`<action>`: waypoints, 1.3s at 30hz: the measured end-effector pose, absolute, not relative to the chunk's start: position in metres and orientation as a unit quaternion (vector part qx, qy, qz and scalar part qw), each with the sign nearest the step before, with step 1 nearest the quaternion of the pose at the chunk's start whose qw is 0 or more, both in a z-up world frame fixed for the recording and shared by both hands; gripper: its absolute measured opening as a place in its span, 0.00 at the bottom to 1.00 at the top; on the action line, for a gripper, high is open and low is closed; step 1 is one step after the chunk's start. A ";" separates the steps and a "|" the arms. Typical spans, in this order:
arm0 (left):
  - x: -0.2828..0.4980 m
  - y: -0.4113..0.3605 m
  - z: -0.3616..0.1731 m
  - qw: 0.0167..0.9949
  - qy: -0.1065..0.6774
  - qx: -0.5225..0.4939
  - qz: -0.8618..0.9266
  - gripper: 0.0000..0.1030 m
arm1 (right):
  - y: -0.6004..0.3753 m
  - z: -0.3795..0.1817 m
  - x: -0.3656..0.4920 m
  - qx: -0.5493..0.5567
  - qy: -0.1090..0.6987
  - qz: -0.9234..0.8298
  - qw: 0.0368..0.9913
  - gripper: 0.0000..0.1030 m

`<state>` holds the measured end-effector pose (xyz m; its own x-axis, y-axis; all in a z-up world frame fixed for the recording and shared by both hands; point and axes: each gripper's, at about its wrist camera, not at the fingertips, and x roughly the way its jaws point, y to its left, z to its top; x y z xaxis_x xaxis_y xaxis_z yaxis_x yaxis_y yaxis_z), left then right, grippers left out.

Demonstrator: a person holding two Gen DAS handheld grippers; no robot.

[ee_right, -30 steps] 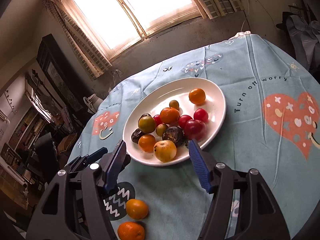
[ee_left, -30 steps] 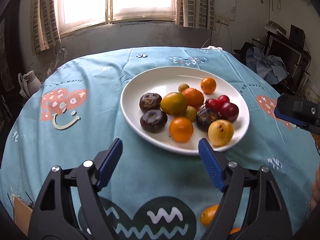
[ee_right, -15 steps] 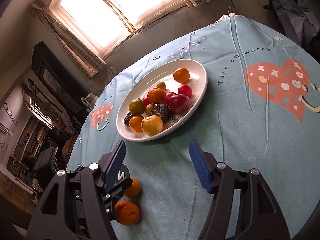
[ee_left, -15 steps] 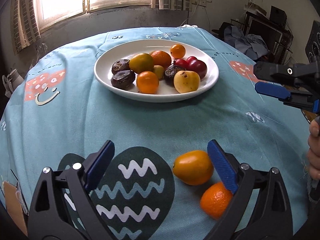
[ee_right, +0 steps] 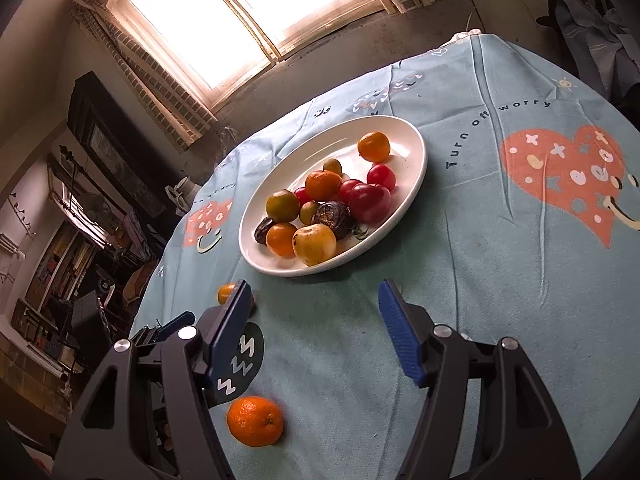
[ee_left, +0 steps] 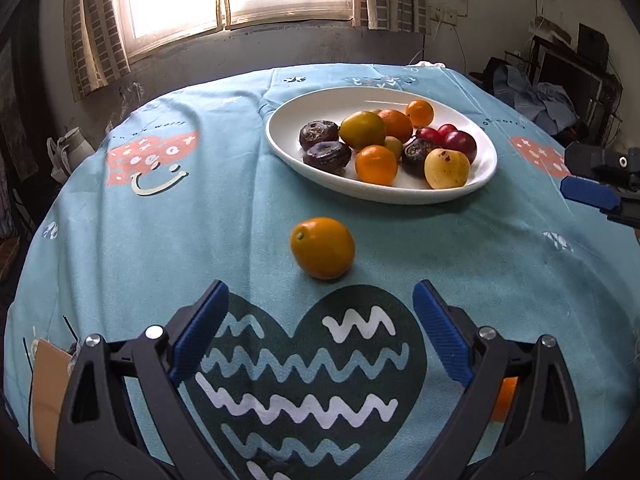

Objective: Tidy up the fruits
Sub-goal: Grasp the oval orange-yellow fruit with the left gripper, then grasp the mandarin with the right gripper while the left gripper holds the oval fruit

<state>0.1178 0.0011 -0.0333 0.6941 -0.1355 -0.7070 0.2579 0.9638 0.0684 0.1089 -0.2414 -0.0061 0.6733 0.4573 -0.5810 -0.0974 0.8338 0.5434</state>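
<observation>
A white plate (ee_left: 280,148) holds several fruits: orange, dark purple, red and yellow ones. One loose orange fruit (ee_left: 322,248) lies on the blue tablecloth, just ahead of my left gripper (ee_left: 320,296), which is open with nothing between its fingers. A second orange (ee_left: 504,400) peeks out behind its right finger. My right gripper (ee_right: 316,296) hovers open and empty near the plate (ee_right: 416,168). A mandarin (ee_right: 256,420) lies below its left finger, which half hides the loose orange fruit (ee_right: 226,292).
The round table drops off on all sides. A pale jug (ee_left: 68,152) stands beyond the left edge and a pile of clothes (ee_left: 536,96) beyond the right. A piece of cardboard (ee_left: 48,392) lies at the near left edge.
My left gripper drew back from the plate and its jaws widened. The loose orange fruit, near its right finger half a second ago, now lies ahead, centred between the fingers. The right gripper barely moved.
</observation>
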 end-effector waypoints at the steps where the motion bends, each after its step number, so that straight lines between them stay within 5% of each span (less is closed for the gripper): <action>1: 0.118 -0.001 -0.034 0.919 0.371 0.091 -0.101 0.92 | -0.241 -0.006 0.109 0.241 0.373 0.158 0.882 0.64; 16: 0.168 0.027 -0.035 0.924 0.373 0.062 -0.060 0.91 | -0.221 -0.013 0.111 0.203 0.391 0.168 0.882 0.64; 23: 0.172 0.018 -0.042 0.913 0.390 0.071 -0.092 0.74 | -0.205 -0.014 0.107 0.174 0.398 0.185 0.881 0.64; 27: 0.180 0.015 -0.051 0.899 0.420 0.067 -0.107 0.50 | -0.198 -0.016 0.106 0.159 0.404 0.191 0.881 0.64; 30: 0.182 0.016 -0.052 0.897 0.424 0.062 -0.110 0.42 | -0.197 -0.018 0.106 0.157 0.406 0.191 0.880 0.64; 39: 0.175 0.031 -0.042 0.909 0.404 0.036 -0.101 0.41 | -0.182 -0.023 0.096 0.127 0.415 0.209 0.876 0.64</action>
